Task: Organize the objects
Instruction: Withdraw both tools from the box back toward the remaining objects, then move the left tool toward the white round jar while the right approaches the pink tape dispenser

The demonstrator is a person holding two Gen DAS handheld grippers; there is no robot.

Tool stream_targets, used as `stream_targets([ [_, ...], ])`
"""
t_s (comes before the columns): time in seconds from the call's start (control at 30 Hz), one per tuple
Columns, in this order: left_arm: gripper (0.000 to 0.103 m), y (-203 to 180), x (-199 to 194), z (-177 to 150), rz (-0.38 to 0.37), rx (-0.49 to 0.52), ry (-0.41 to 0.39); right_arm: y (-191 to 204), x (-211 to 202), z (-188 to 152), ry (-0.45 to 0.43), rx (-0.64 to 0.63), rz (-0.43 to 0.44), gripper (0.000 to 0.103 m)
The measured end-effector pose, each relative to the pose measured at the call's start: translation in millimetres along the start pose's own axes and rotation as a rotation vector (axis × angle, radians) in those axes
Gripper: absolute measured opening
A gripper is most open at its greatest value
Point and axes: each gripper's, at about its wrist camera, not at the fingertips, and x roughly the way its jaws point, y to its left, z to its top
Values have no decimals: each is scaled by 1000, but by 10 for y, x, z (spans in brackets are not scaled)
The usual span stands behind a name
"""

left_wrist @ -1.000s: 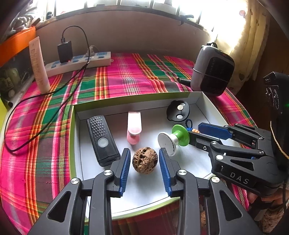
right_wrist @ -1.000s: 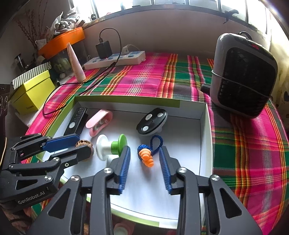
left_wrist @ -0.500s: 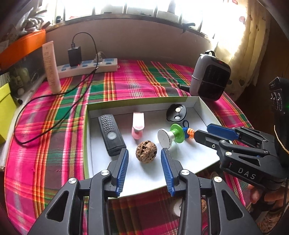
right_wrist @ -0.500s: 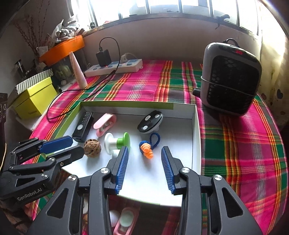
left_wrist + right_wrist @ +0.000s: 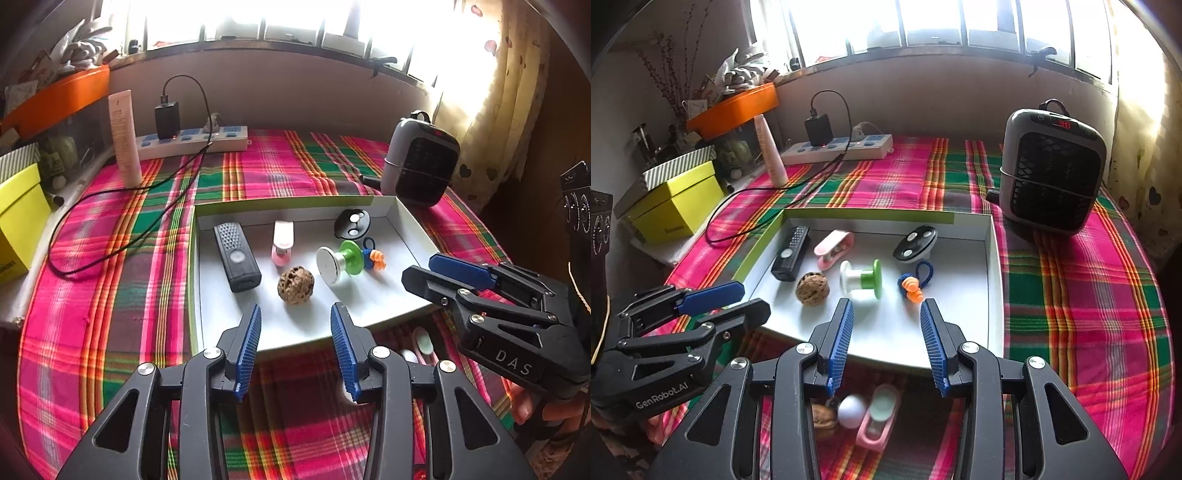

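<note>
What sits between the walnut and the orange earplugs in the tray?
The green-and-white spool lies on its side between the walnut and the orange earplugs, apart from both. The right wrist view shows it best.

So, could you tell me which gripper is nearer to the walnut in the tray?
Left. The left gripper sits just in front of the walnut, jaws open and lined up with it. The right gripper is off to the walnut's right, facing the orange earplugs.

Bright barred window [image 5: 945, 22] at 12 o'clock; plaster wall [image 5: 942, 96] beneath; plaid-covered table [image 5: 1071, 295]; curtain [image 5: 509, 92] at 2 o'clock.
</note>
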Motion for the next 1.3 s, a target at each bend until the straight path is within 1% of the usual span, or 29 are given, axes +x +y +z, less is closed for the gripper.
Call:
stream_targets([
  [0.1, 38, -23, -52, -46, 31, 11, -9, 29, -45, -44, -6, -2, 0, 39],
  [0.17, 38, -21, -75, -75, 23, 5, -8, 40, -81, -79, -11, -4, -5, 39],
  [0.27, 38, -24, -102, -120, 43, 10, -15, 41, -124, -139, -13, 3, -1, 39],
  [0.37, 39, -17, -125, -159, 35, 2, -12, 40, -164, -184, -16, 8, -1, 39],
  [0.57, 39, -47, -161, -240, 44, 10, -12, 45, -203, -290, -17, 16, -15, 39],
  [0.93, 39, -74, -164, -347, 13, -7, 20, 24, -308, -469, -10, 30, -27, 39],
  [1.03, 39, -99, -158, -390, -16, -15, 37, -26, -365, -516, -11, 38, -39, 39],
  [1.3, 39, -193, -129, -478, -39, -9, 66, -138, -447, -667, 1, 61, -65, 39],
])
